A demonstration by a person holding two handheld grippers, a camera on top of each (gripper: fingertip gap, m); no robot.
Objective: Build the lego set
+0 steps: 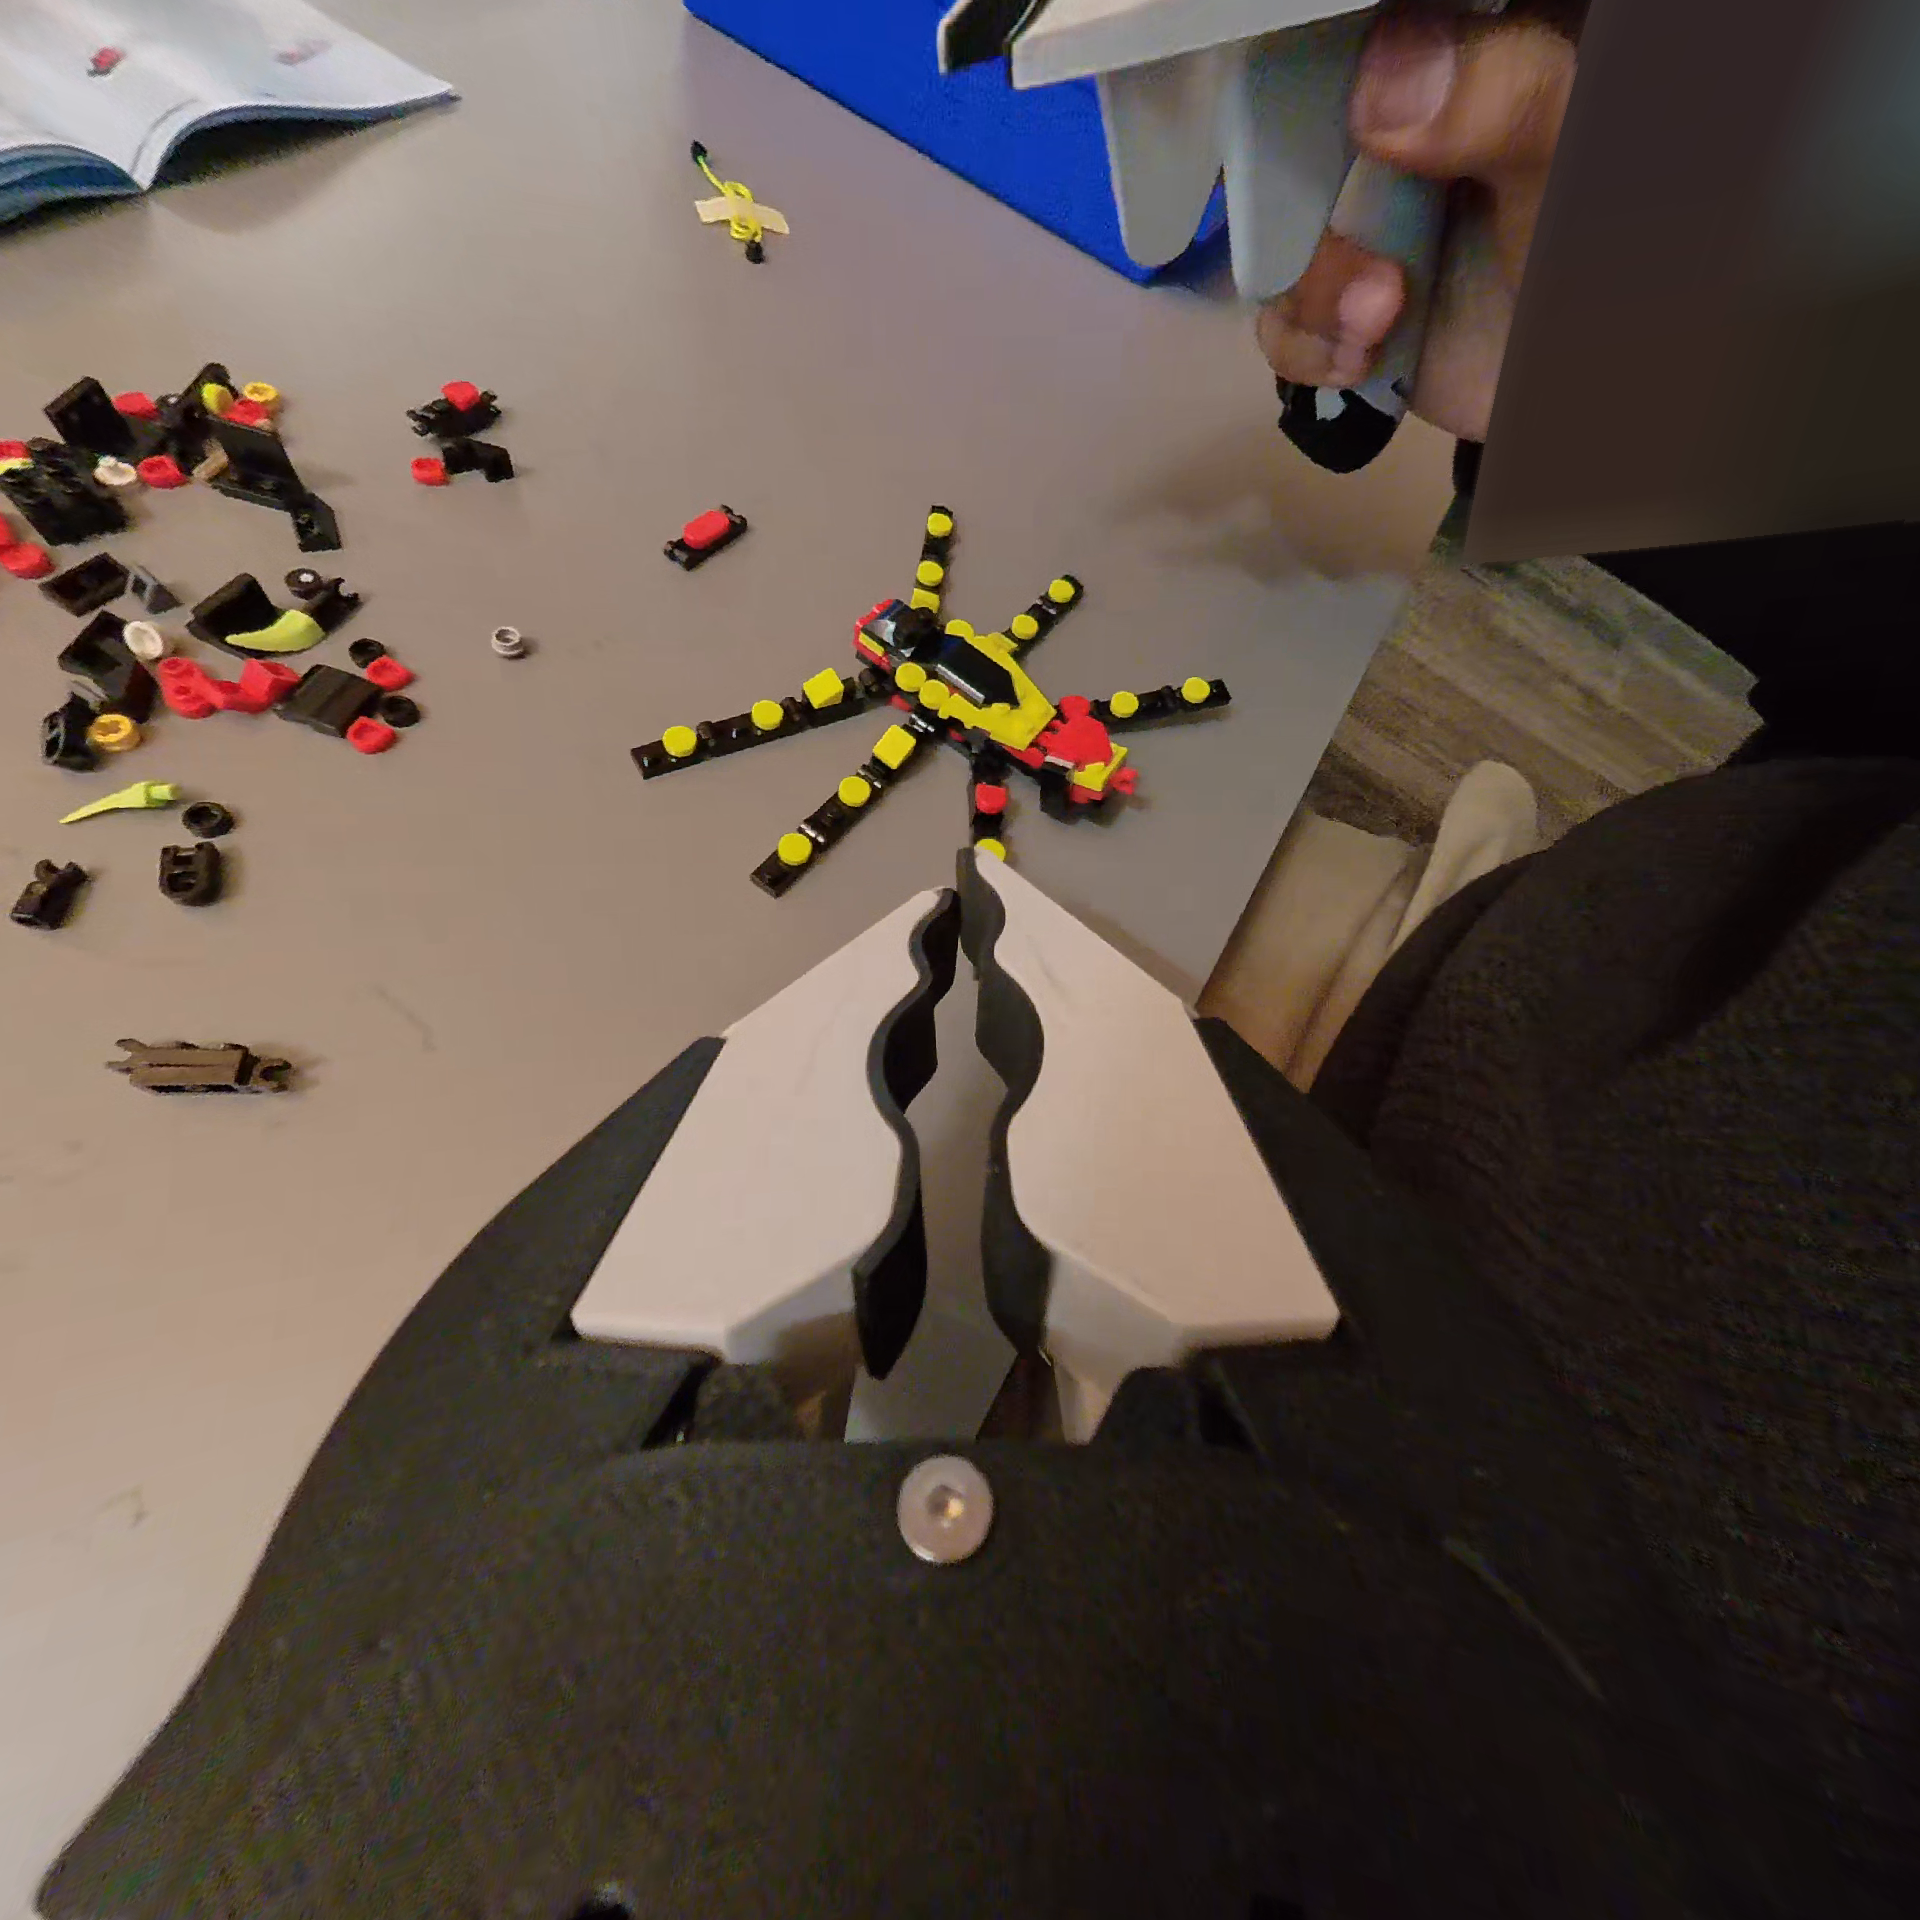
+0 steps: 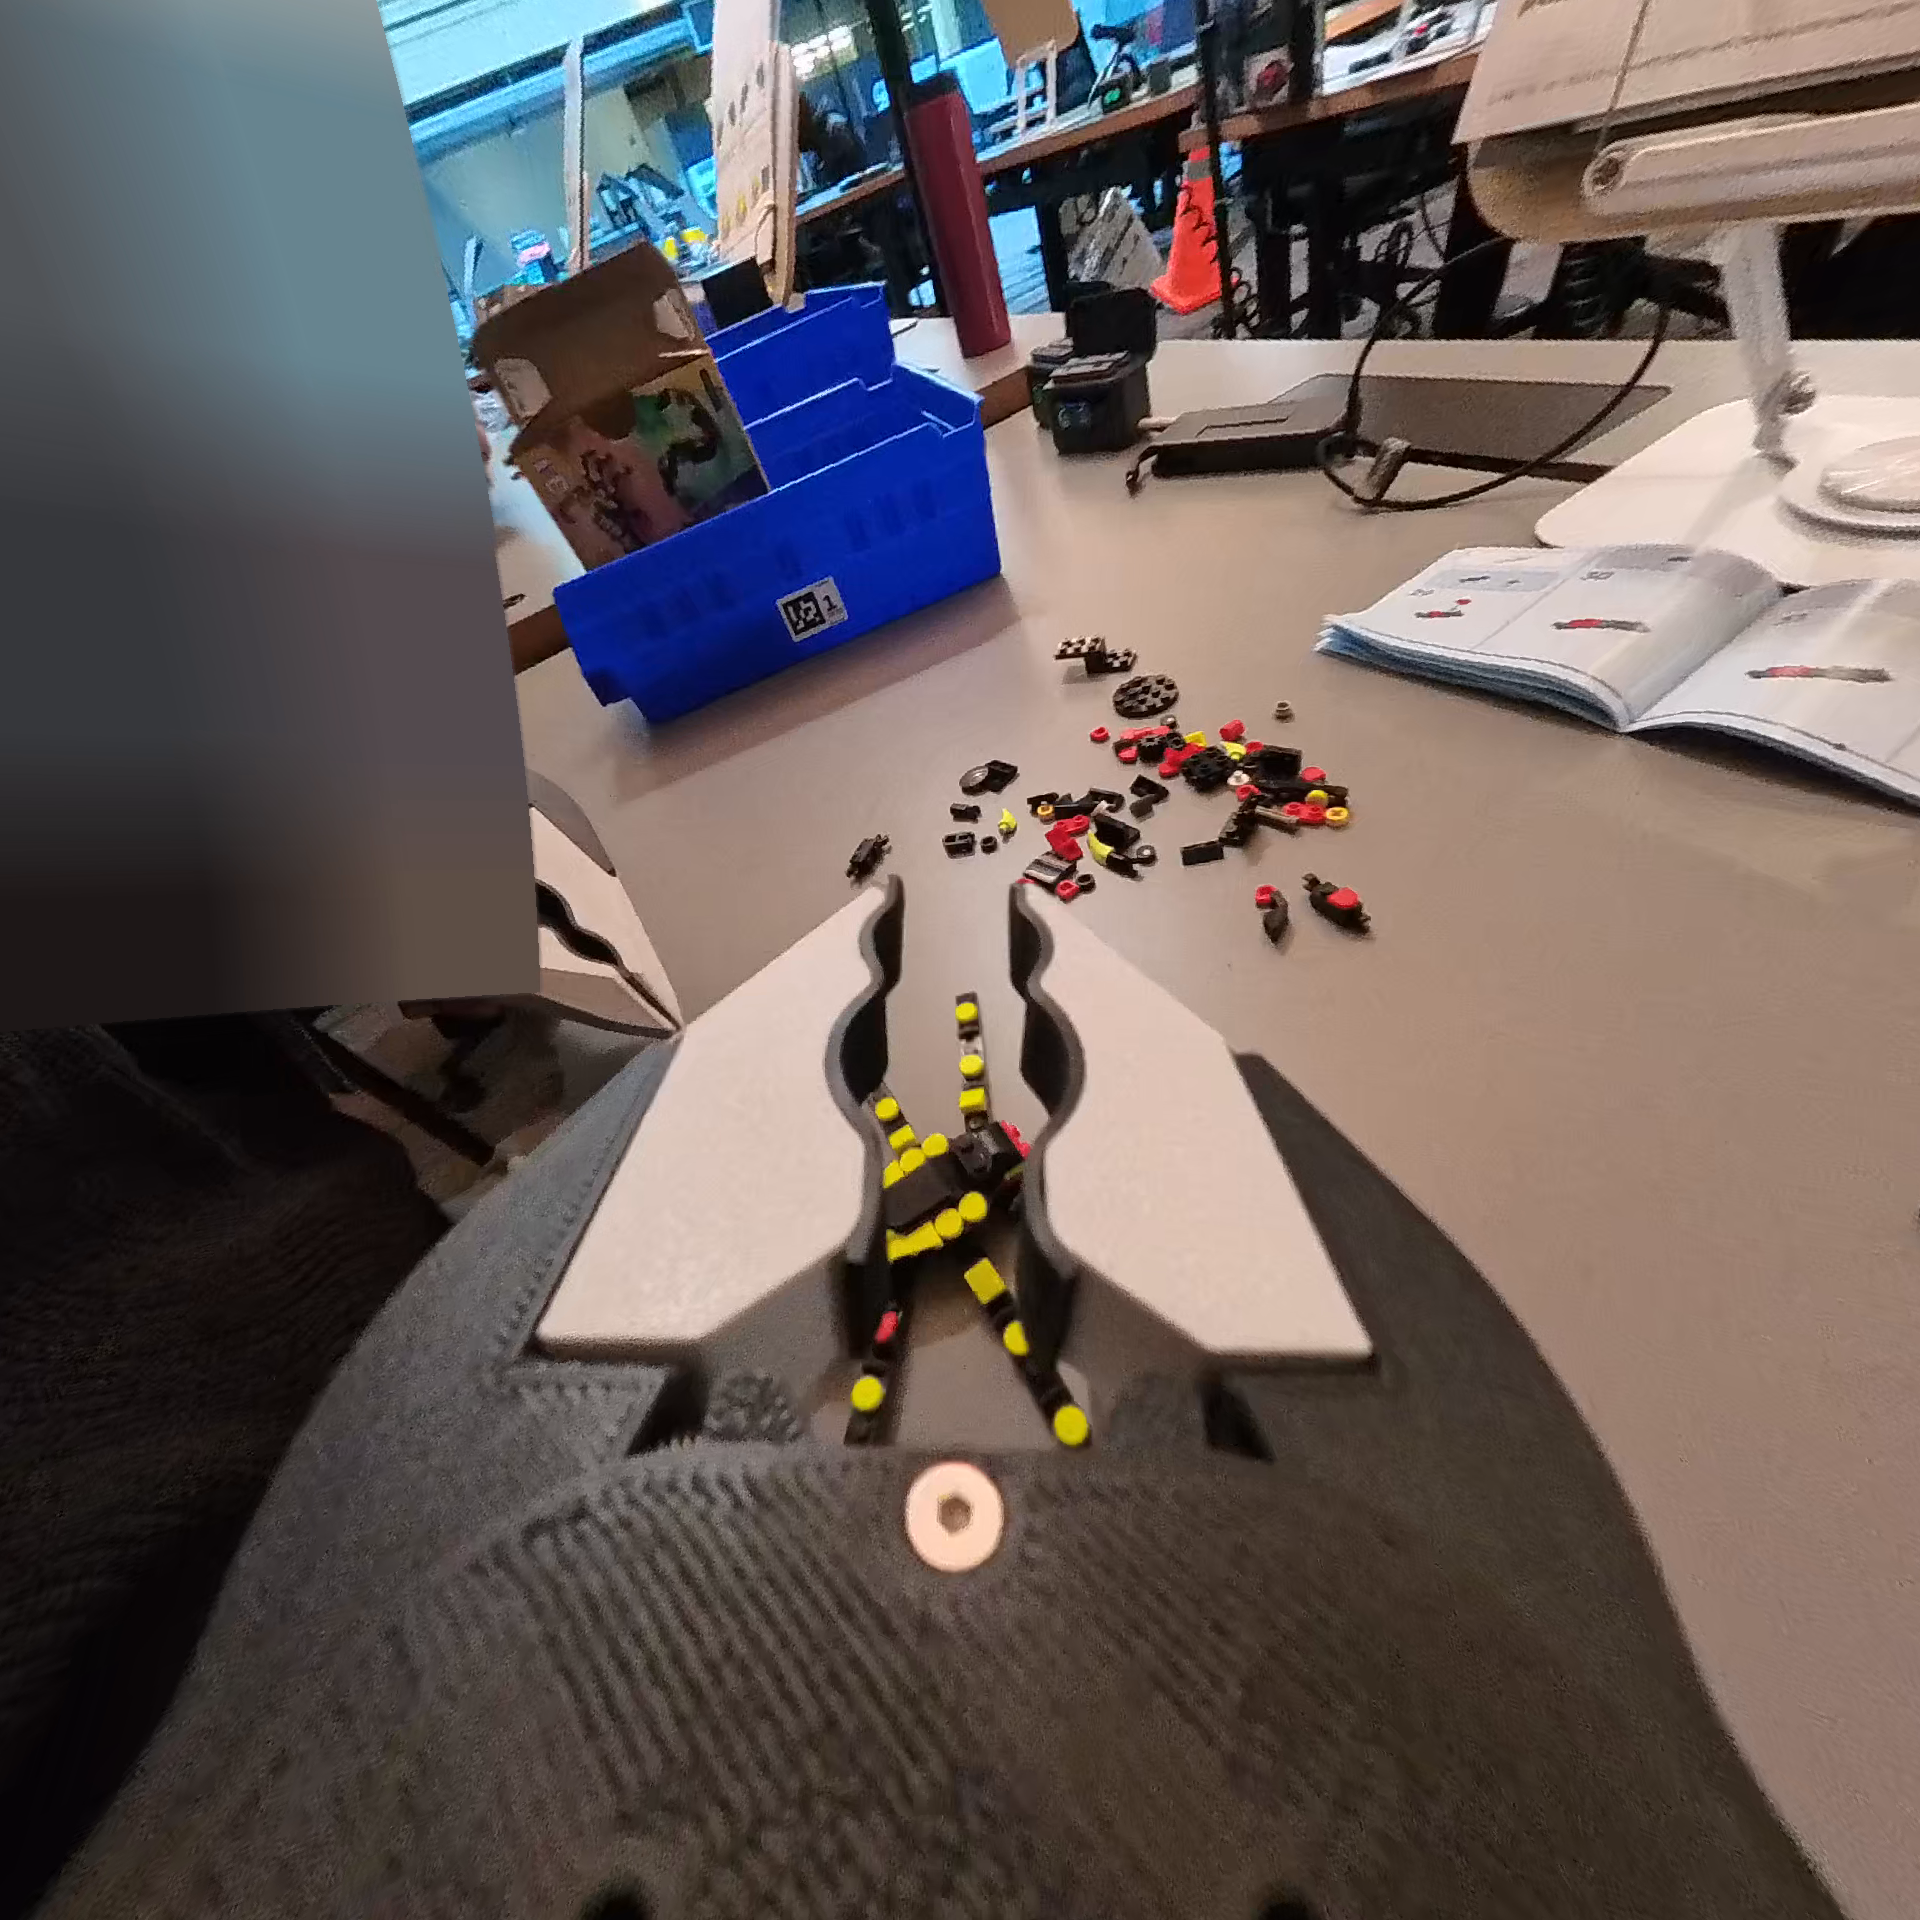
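Two pairs of tongs worked over a grey surface [image 1: 520, 312], seen here from left to right. At the far left of the left wrist view an open pale-blue instruction booklet [image 1: 156, 94] lay near the back. Below it spread a loose heap of small black, red and yellow lego pieces [image 1: 177, 603], with a single black clip piece [image 1: 197, 1065] apart from the heap, toward the near side. A bare stretch of grey separated the heap from the half-built black lego spider with yellow-studded legs and a red-and-yellow body [image 1: 956, 696], which sat flat close to the surface's right edge. One leg pointed at the left tongs [image 1: 966, 883], whose grey fingers with wavy black pads were closed together, empty, with their tips just beside that leg's end. Beyond the spider a blue plastic bin [image 1: 935, 114] stood at the back. The right tongs [image 1: 987, 42] hung above the bin in a person's hand [image 1: 1382, 208]; past the edge the floor showed.

In the right wrist view the blue bin [image 2: 779, 582] held a cardboard box [image 2: 623, 416], the loose pieces [image 2: 1174, 800] lay mid-surface, and the booklet [image 2: 1621, 644] lay open at the right. The right tongs [image 2: 956, 904] stood apart, above the spider [image 2: 956, 1184], which showed between their fingers without being gripped.
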